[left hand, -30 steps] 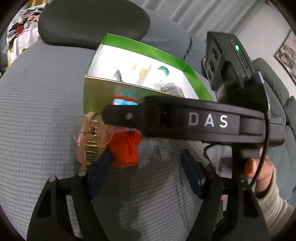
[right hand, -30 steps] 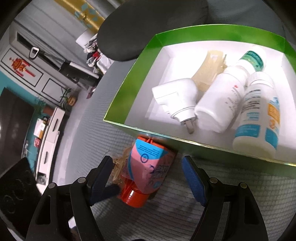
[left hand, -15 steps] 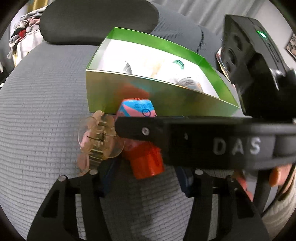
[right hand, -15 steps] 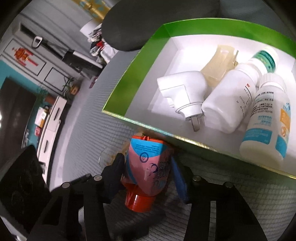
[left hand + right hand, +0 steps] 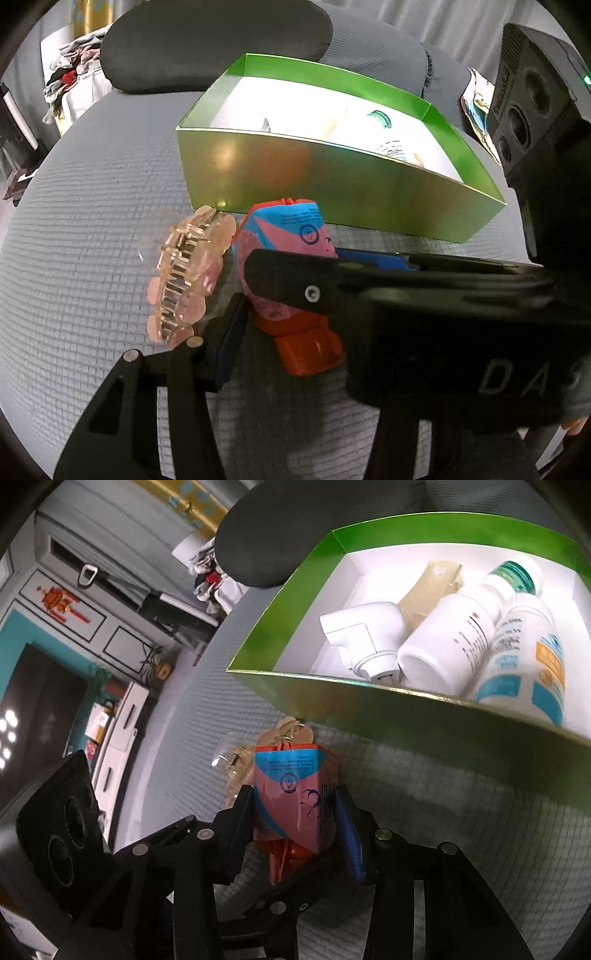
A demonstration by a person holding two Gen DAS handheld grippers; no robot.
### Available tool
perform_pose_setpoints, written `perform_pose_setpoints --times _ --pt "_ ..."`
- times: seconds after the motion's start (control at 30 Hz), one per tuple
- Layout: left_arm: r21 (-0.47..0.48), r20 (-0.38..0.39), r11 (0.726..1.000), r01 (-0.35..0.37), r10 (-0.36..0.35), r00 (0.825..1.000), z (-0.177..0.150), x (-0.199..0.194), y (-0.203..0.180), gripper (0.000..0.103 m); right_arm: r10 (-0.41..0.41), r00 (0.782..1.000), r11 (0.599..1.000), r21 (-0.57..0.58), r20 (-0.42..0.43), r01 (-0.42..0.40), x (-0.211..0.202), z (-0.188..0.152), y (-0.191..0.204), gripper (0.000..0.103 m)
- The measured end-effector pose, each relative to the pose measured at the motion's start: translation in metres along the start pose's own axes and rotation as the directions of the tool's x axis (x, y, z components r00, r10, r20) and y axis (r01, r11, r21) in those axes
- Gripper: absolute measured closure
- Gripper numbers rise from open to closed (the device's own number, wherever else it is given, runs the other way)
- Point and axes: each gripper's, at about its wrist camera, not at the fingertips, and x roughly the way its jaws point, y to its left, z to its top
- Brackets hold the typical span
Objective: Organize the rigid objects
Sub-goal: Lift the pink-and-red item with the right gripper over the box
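Pink tube (image 5: 295,805) lying near green box (image 5: 332,184), beside hair claw (image 5: 184,273); right gripper (image 5: 295,812) and left gripper (image 5: 266,317) both pinching it, jaws having just been closing. Risk: opposing pulls twisting it loose.

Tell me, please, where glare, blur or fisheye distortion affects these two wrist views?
Left wrist view: the green box shows a glare spot on its glossy near wall, its white interior is washed out, and the right gripper crossing close to the lens looks soft. Right wrist view: sharper, though the box rim bows and the corners go black.
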Motion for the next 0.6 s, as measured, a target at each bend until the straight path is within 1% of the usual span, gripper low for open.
perform_pose_setpoints --times 0.17,0.37,0.53,0.6 --pt "0.027 0.021 1.000 0.004 -0.004 1.000 -0.005 -0.012 -0.005 0.053 0.000 1.000 1.000 -0.004 0.016 0.000 -0.009 -0.005 0.006 0.058" --pt "0.069 0.063 0.998 -0.002 -0.002 0.998 -0.017 -0.039 -0.015 0.053 0.011 0.999 1.000 0.001 0.049 -0.011 -0.027 -0.009 0.012 0.058" --pt "0.097 0.093 0.995 -0.004 -0.005 0.996 -0.021 -0.058 -0.024 0.053 0.013 0.996 1.000 -0.001 0.084 -0.013 -0.045 -0.016 0.017 0.058" --pt "0.112 0.105 0.994 -0.009 -0.003 0.994 -0.018 -0.060 -0.029 0.053 0.015 0.995 1.000 0.002 0.103 -0.016 -0.053 -0.018 0.017 0.058"
